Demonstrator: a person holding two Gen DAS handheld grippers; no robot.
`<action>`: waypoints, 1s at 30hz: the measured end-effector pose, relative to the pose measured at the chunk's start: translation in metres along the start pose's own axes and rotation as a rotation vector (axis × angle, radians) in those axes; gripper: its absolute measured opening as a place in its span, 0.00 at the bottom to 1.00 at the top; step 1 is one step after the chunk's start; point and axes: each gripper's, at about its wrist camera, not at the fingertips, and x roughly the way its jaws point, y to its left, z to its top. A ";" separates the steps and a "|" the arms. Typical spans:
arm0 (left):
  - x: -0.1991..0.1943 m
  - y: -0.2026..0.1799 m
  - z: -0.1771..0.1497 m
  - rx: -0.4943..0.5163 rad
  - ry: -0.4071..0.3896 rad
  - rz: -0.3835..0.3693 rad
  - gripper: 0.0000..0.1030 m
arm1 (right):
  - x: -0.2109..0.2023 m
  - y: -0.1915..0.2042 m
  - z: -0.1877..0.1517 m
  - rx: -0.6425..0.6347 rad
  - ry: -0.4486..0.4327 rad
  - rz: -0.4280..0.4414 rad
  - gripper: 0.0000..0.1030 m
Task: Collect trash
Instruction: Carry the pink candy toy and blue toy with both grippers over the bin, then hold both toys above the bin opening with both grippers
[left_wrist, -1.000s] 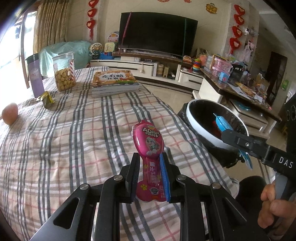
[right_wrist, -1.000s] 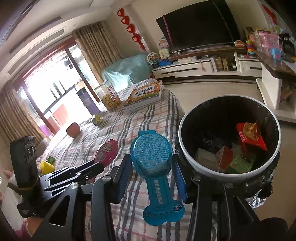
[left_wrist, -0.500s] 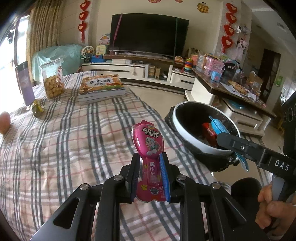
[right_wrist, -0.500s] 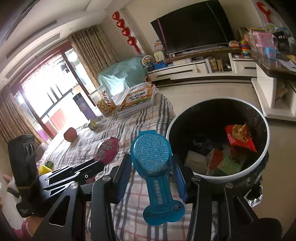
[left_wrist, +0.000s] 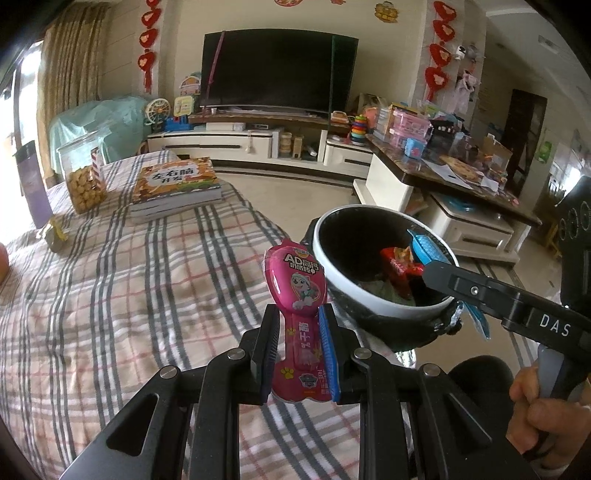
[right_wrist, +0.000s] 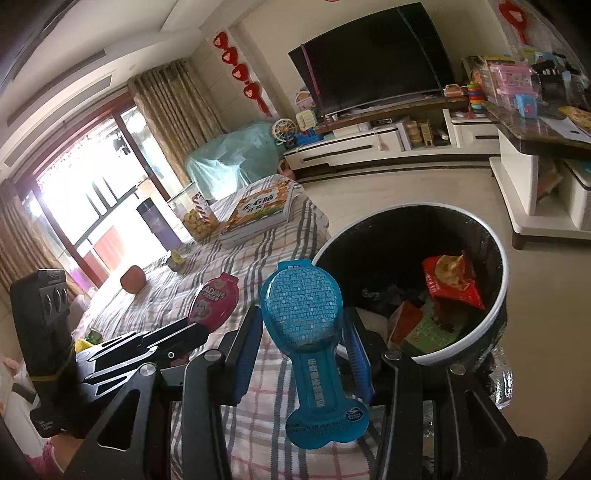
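My left gripper is shut on a pink snack wrapper, held above the plaid table edge just left of the bin. My right gripper is shut on a blue wrapper, held at the near rim of the bin. The round trash bin has a white rim and black liner, with red and green trash inside. In the left wrist view the right gripper's finger reaches over the bin with the blue wrapper. The left gripper with the pink wrapper shows in the right wrist view.
On the plaid tablecloth lie a stack of books, a cookie jar, a purple bottle, a small yellow wrapper and a reddish fruit. A cluttered side table stands beyond the bin.
Both grippers have moved toward the bin with their wrappers; the bin now looms larger and closer in both views.
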 end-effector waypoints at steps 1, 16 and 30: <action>0.001 -0.001 0.002 0.003 0.000 -0.003 0.20 | 0.000 -0.002 0.000 0.001 -0.001 -0.002 0.44; 0.015 -0.019 0.012 0.035 -0.003 -0.037 0.20 | -0.006 -0.026 0.010 0.030 -0.021 -0.041 0.44; 0.033 -0.034 0.025 0.065 -0.002 -0.059 0.20 | -0.001 -0.055 0.022 0.054 -0.013 -0.085 0.44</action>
